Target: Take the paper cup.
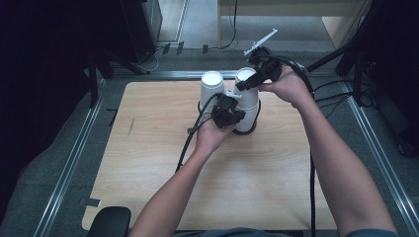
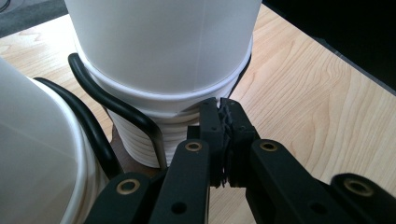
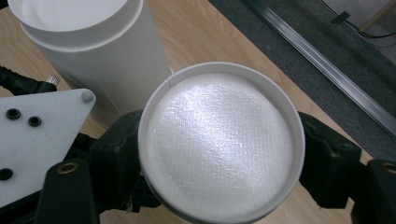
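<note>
While the right tongs (image 3: 219, 154) hug the top cup (image 3: 219, 144) of the right stack, left tongs (image 2: 223, 140) pinched tight low beside that stack, second stack (image 1: 211, 91) just left, on the desk (image 1: 148, 163).

Matt white paper cups (image 1: 247, 101) on pale wood-grain table (image 1: 148, 163)

Two stacks of white paper cups stand upside down, side by side at the far middle of my table, each in a black wire holder. The right stack (image 1: 247, 101) is upright, its lower cups showing as tight ribbed rims; its top cup (image 3: 219, 144) shows a round, flat, textured bottom ringed by a raised rim. The left stack (image 1: 212, 89) stands just beside it, equally upright, with the same rimmed bottom facing up.
</note>
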